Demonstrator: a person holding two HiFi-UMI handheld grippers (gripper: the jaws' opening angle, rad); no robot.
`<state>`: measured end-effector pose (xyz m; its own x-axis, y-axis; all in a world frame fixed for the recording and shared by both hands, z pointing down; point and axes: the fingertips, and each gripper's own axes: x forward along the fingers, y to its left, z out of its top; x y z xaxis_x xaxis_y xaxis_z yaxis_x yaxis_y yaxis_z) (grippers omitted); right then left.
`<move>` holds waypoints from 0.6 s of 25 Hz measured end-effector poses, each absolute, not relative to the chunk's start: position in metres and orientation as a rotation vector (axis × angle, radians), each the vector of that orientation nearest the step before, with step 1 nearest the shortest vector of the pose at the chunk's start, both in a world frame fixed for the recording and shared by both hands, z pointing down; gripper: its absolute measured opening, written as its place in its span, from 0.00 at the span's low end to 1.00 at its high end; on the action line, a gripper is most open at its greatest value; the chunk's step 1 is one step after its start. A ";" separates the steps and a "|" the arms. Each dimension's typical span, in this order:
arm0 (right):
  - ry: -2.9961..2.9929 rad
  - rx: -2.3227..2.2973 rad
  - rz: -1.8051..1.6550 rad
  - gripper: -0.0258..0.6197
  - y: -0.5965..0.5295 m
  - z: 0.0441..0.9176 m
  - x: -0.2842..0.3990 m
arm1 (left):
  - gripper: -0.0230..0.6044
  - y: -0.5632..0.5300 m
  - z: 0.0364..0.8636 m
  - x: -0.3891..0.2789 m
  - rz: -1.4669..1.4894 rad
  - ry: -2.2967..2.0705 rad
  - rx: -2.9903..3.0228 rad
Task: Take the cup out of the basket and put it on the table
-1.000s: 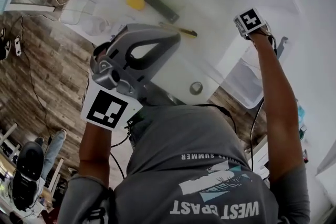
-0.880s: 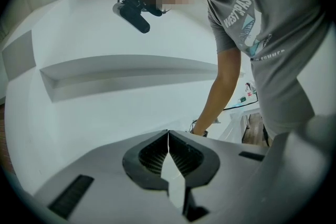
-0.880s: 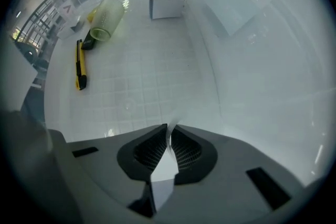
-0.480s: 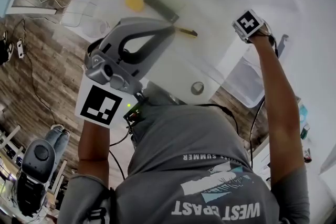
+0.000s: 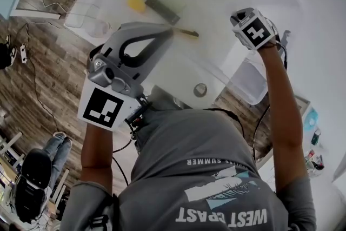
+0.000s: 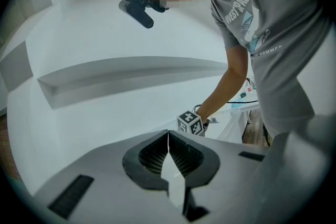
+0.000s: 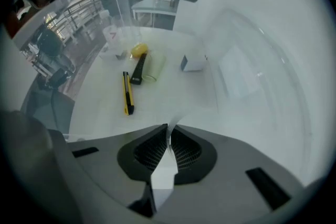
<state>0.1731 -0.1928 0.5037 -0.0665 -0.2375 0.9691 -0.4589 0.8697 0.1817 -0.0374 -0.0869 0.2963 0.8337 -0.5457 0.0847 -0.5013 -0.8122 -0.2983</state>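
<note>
Grey T-shirt point(image 5: 205, 143) showing print "WEST COAST", "SUMMER". Right gripper point(image 7: 168, 132) jaws pressing almost together, pinching thin wall of clear plastic cup point(image 7: 252, 76), holding it by white surface's point(image 7: 173, 97) right edge. Left gripper point(image 6: 168, 138) jaws resting closed, holding nothing.

**Bright, whites clipped, heavy fisheye**

Lit evenly from overhead; soft, faint shadows only. Blown out across the white table point(image 5: 211, 2), surface detail lost. Strong barrel warp and dark vignette round both gripper views. Slight motion smear along the head view's top edge. Near foreground soft throughout.
</note>
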 end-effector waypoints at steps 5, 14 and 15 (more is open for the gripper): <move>-1.776 0.577 0.072 0.09 -0.184 0.459 0.154 | 0.06 -0.074 0.291 -0.032 -0.260 0.808 -2.737; -1.923 0.614 -0.117 0.09 -0.137 0.361 0.124 | 0.06 -0.042 0.276 -0.022 -0.294 0.832 -2.694; -1.940 0.615 -0.139 0.09 -0.131 0.353 0.121 | 0.06 -0.039 0.275 -0.021 -0.298 0.835 -2.689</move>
